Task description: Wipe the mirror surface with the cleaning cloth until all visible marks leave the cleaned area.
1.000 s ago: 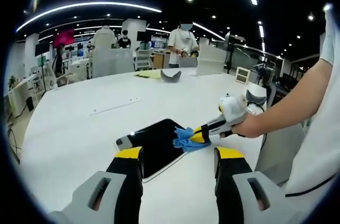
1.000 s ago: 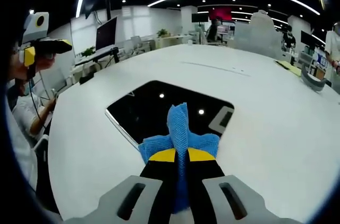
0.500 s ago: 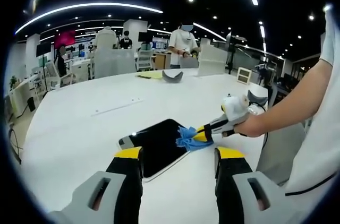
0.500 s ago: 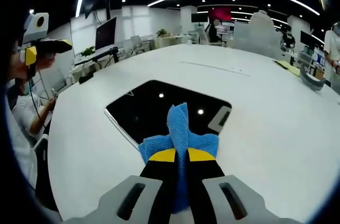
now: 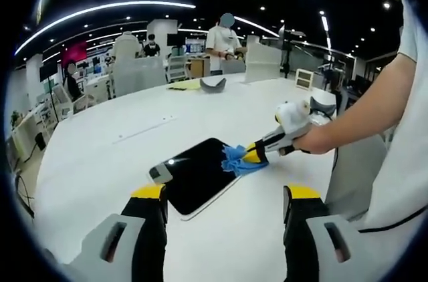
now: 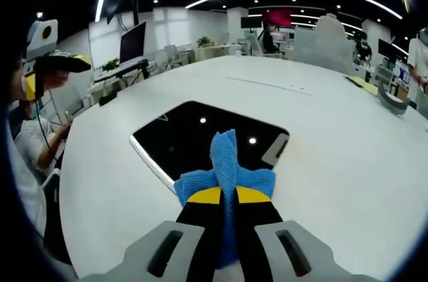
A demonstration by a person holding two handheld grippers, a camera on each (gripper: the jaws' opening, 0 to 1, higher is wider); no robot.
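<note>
At mirror (image 6: 200, 136) near edge: right gripper (image 6: 223, 196) clamps cloth (image 6: 226, 165).

My left gripper (image 5: 225, 196) has grey bodies with black jaws and yellow tips. My right gripper (image 6: 228, 196) looks the same. I wear a white short sleeve (image 5: 409, 35).

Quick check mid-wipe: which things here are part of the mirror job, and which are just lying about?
Job:
mirror, lying flat on the white table
blue cloth, clamped in the right gripper
left gripper, open, holding nothing

Lying about:
grey curved object
yellow sheet
</note>
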